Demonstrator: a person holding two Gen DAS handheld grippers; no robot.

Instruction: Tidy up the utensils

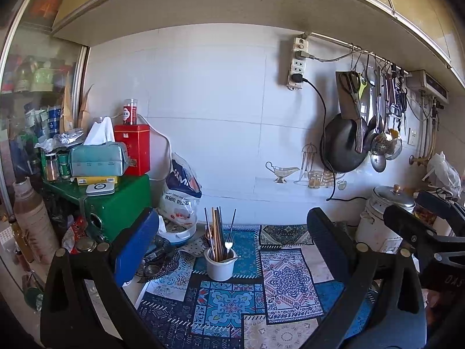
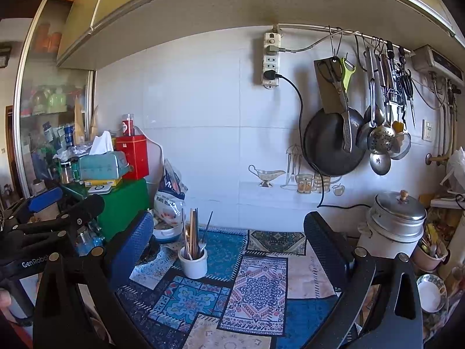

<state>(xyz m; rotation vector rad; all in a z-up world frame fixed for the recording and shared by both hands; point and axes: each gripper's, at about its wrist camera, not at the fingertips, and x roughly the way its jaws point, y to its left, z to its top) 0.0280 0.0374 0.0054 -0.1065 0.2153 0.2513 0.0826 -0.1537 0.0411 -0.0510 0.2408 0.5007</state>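
Note:
A white cup (image 1: 220, 267) stands on the patterned cloth (image 1: 284, 279), holding chopsticks (image 1: 216, 232), dark sticks and a fork (image 1: 228, 244). It also shows in the right wrist view (image 2: 192, 264). My left gripper (image 1: 232, 250) is open and empty, held above the cloth just in front of the cup. My right gripper (image 2: 229, 250) is open and empty, with the cup ahead and left of its middle. The right gripper shows at the right edge of the left wrist view (image 1: 430, 221); the left gripper shows at the left edge of the right wrist view (image 2: 52, 212).
A green box (image 1: 122, 203) stacked with a red tin (image 1: 133, 148) and tissue box (image 1: 98, 158) stands left. A plastic bag (image 1: 181, 197) and strainers (image 1: 162, 258) lie beside the cup. A metal pot (image 2: 398, 221) stands right. A pan (image 2: 331, 142) and hanging utensils (image 2: 380, 133) are on the wall.

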